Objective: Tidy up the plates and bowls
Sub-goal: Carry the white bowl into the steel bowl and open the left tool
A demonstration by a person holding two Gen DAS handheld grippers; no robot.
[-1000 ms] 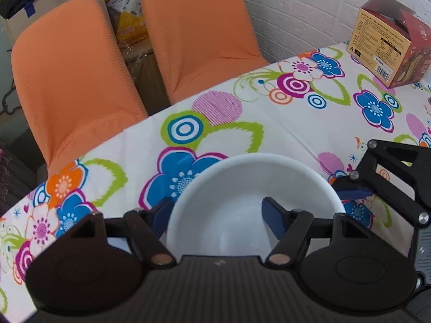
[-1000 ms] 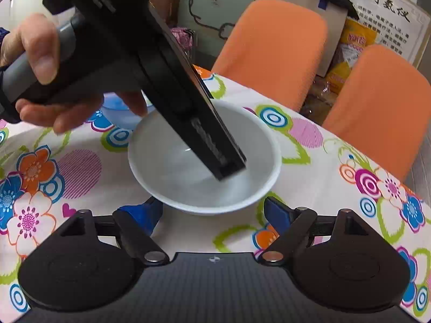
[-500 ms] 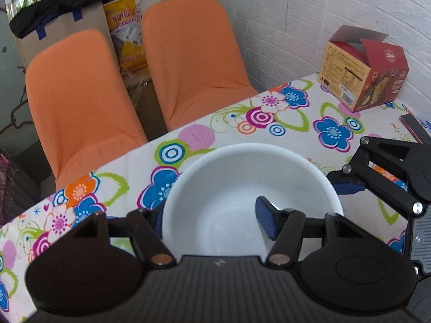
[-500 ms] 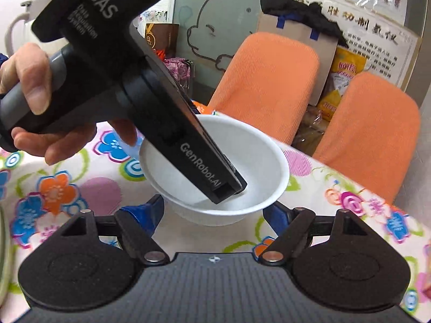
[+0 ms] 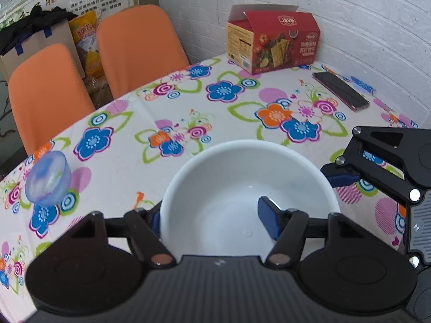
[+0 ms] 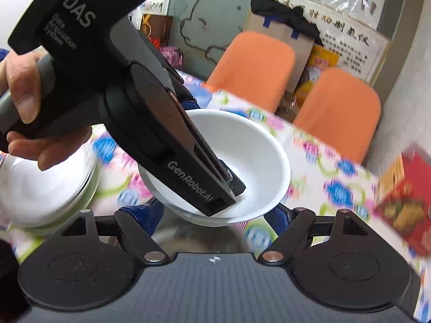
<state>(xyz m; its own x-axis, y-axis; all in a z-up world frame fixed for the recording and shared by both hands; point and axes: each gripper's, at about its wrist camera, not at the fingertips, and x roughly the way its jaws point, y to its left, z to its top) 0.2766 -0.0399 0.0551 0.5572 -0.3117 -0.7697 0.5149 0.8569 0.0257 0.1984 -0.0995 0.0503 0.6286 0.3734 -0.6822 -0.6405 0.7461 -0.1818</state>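
- white bowl (image 5: 242,188) hangs above the flowered tabletop (image 5: 134,177), carried between the two tools, mouth up and slightly tilted.
- left gripper (image 5: 210,216): its fingers are opening; one sits just outside the bowl's near wall and the other inside the hollow. the wall is between them but not pinched, so i judge this side only steadies the bowl.
- right gripper (image 6: 210,215): its fingers straddle the bowl's lower body from beneath and seem to be clasping it, though the contact is partly hidden.
- to do the carry well, both hands should travel together and keep the rim level, since a loosening left side leaves the weight on the right.
- the likely goal is the stack of white dishes (image 6: 40,188), blurred at the left of the right wrist view. centre the bowl over it, lower it gently, and let go only once it is seated.
- on the tabletop, from the left: a small bluish bowl (image 5: 48,179), then the red carton (image 5: 274,43) and a dark phone (image 5: 340,91), both near the white brick wall (image 5: 350,13).
- beyond the far edge stand two orange chairs (image 5: 140,45), with a cardboard box (image 5: 35,40) behind them.
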